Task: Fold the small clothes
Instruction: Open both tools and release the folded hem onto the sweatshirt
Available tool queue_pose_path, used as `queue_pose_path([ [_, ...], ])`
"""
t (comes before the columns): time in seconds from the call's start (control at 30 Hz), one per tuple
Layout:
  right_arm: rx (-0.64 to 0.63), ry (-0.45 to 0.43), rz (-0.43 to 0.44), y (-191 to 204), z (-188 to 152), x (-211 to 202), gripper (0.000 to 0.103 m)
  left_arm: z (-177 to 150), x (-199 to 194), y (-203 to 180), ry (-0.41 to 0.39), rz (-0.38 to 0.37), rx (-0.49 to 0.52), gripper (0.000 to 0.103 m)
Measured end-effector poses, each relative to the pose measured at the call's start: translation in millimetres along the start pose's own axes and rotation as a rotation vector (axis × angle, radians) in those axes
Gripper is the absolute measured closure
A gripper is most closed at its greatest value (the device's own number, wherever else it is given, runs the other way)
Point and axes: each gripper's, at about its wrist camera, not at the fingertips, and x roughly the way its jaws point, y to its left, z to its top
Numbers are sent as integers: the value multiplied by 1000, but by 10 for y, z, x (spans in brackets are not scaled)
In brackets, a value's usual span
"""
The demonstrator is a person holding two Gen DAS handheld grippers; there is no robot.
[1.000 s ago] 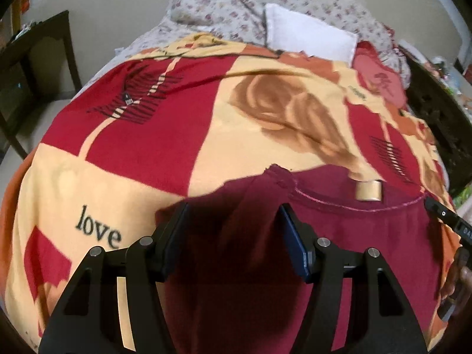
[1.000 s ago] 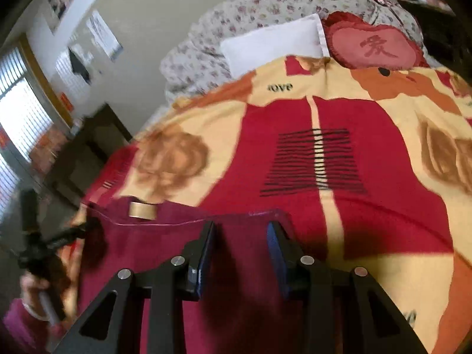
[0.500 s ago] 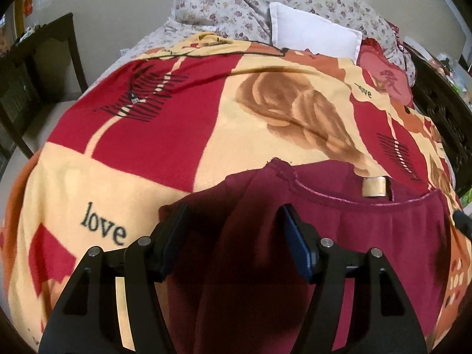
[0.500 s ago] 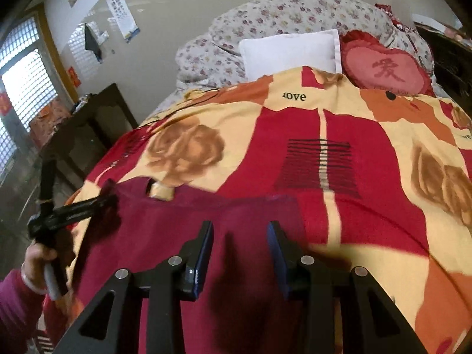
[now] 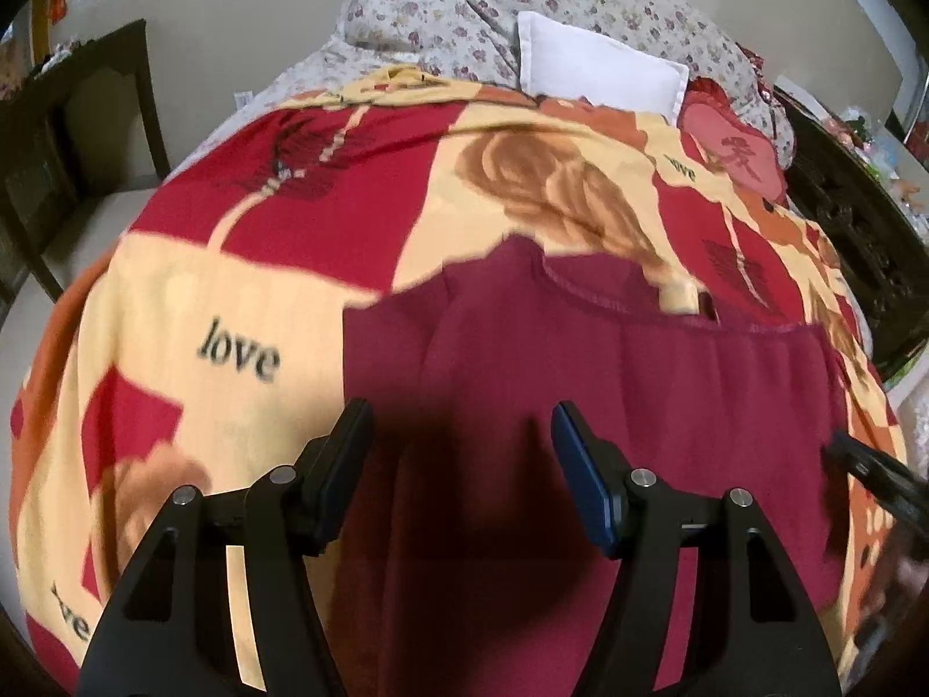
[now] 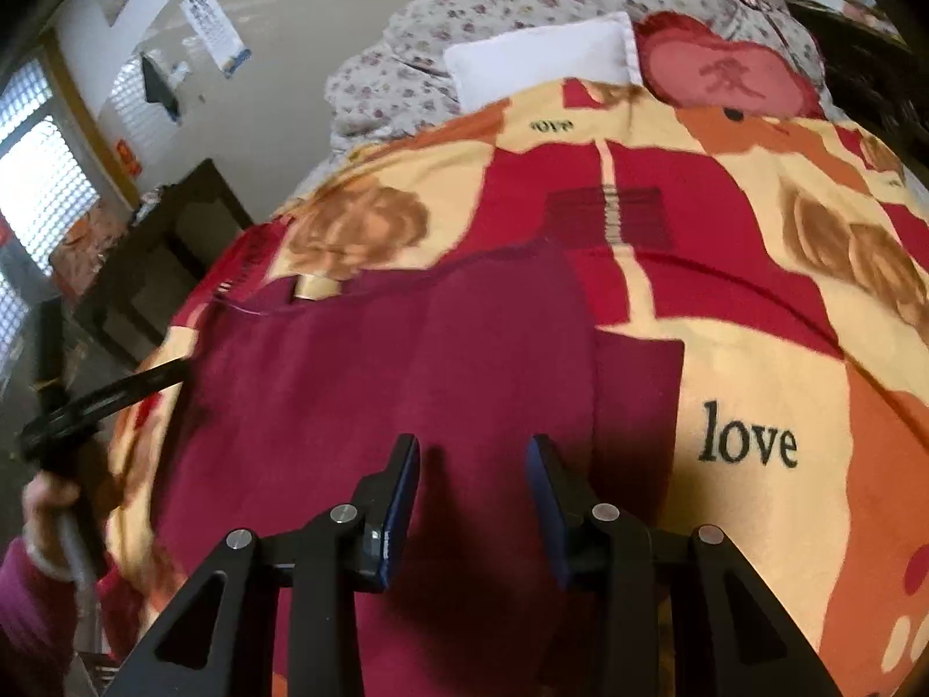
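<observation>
From the left wrist view we see the maroon shirt (image 5: pixel 580 406) spread flat on the patterned blanket (image 5: pixel 290 267), its neckline toward the pillows at the bed's head and its body running down to the foot edge nearest us; our left gripper (image 5: pixel 461 435) hangs over the shirt's left part with its jaws well apart and nothing pinched between them; the left finger sits above the shirt's left border, the right one above the cloth itself; a white pillow (image 5: pixel 598 67) and a heart-shaped cushion (image 5: pixel 734 154) lie at the head of the bed; at the right edge the tip of the other tool pokes in, blurred.

From the right wrist view the shirt (image 6: pixel 377 377) lies at the blanket's (image 6: pixel 755 319) near edge, a short sleeve (image 6: pixel 638 401) sticking out beside the printed "love"; our right gripper (image 6: pixel 473 467) is over the cloth, jaws narrowly apart, gripping nothing; the left gripper (image 6: pixel 168 374) reaches the shirt's far side, held by a hand (image 6: pixel 49 502).
</observation>
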Motion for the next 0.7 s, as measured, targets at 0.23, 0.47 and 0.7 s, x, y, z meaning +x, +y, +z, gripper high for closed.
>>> queue_pose_path([
  [0.23, 26, -8, 5, 61, 26, -113, 66, -324, -44, 152, 68, -8, -38, 38],
  [0.47, -56, 16, 38, 355, -121, -330, 63, -603, -291, 304, 74, -81, -95, 38],
  [0.7, -16, 129, -2, 344, -214, 35, 62, -852, -204, 300, 110, -38, -63, 38],
])
